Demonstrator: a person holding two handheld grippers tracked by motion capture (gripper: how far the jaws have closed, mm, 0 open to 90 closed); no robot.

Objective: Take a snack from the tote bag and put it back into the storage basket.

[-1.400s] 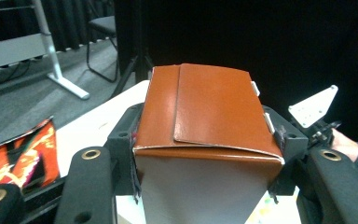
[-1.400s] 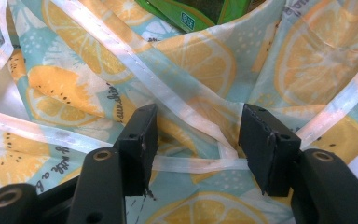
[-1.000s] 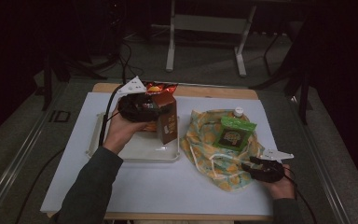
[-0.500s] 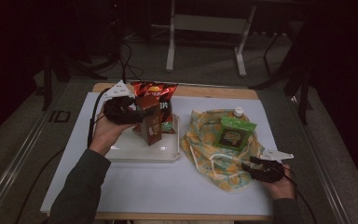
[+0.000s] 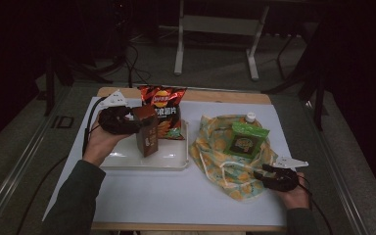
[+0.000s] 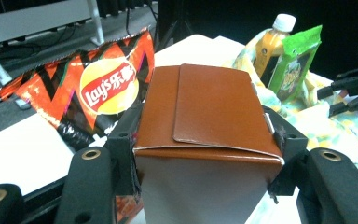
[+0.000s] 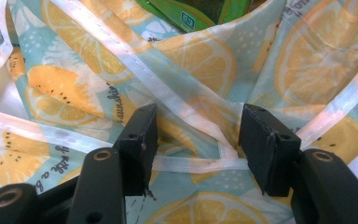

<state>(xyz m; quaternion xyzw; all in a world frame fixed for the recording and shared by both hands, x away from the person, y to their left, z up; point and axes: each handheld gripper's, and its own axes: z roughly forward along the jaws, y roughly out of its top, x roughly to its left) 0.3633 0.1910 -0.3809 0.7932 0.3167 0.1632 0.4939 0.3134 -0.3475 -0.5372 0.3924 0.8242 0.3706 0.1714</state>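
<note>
Left gripper clamping brown carton upright over white tray, near its left rim. Shifted left from beside lemon-print bag. Right gripper spread over bag's edge.

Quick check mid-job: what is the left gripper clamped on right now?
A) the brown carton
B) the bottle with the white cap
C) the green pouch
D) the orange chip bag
A: in the left gripper view the left gripper has a jaw pad pressed against each side of the brown carton, while the chip bag, green pouch and bottle lie beyond it.
</note>
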